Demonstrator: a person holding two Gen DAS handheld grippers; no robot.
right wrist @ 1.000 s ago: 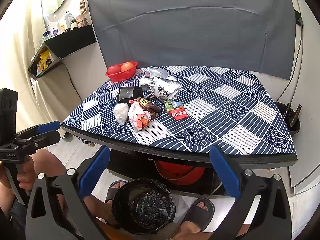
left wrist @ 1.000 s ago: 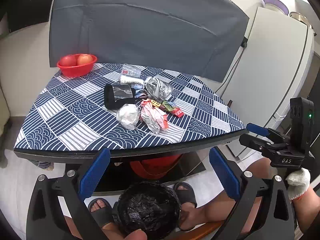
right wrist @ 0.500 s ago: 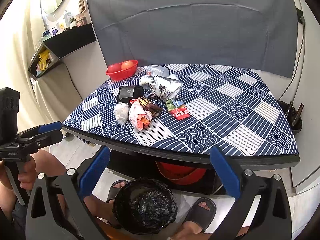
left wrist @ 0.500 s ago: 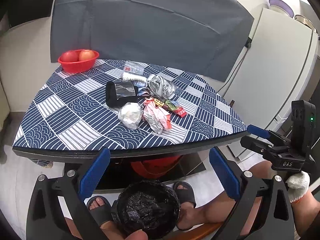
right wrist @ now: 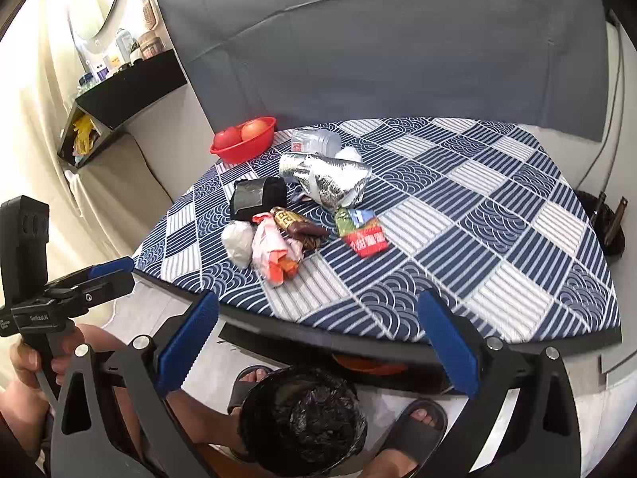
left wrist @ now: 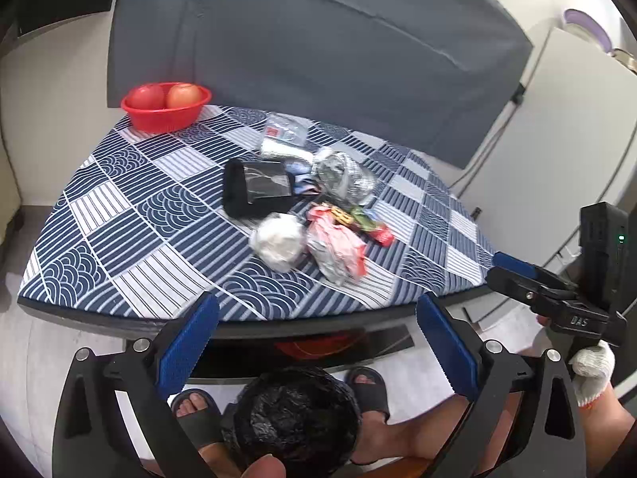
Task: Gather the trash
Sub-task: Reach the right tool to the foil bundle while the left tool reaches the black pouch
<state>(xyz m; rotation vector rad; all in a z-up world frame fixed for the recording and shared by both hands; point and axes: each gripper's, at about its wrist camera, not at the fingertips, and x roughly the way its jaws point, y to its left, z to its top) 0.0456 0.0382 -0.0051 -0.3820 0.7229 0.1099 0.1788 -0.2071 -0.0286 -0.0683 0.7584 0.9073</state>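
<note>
A heap of trash lies mid-table on the blue patterned cloth [left wrist: 119, 247]: a crumpled white tissue ball [left wrist: 278, 241], a pink wrapper [left wrist: 336, 249], a red-green snack packet [right wrist: 360, 233], a brown wrapper [right wrist: 296, 227], a silver foil bag [right wrist: 326, 177], a black pouch [left wrist: 256, 189] and a clear plastic bottle [right wrist: 314, 141]. A bin lined with a black bag [left wrist: 294, 418] stands on the floor between the person's feet. My left gripper [left wrist: 314, 342] hangs open in front of the table edge, above the bin. My right gripper [right wrist: 314, 342] is open too, holding nothing.
A red bowl with two apples [left wrist: 167, 105] sits at the table's far left corner. A grey cloth [left wrist: 318, 47] hangs behind the table. A white fridge [left wrist: 557, 139] stands to the right, a black shelf [right wrist: 127, 87] to the left. An orange basin [right wrist: 370, 362] sits under the table.
Both grippers have moved forward and up a little toward the table; the trash heap looks nearer. Both stay open. Nothing on the table has moved.
</note>
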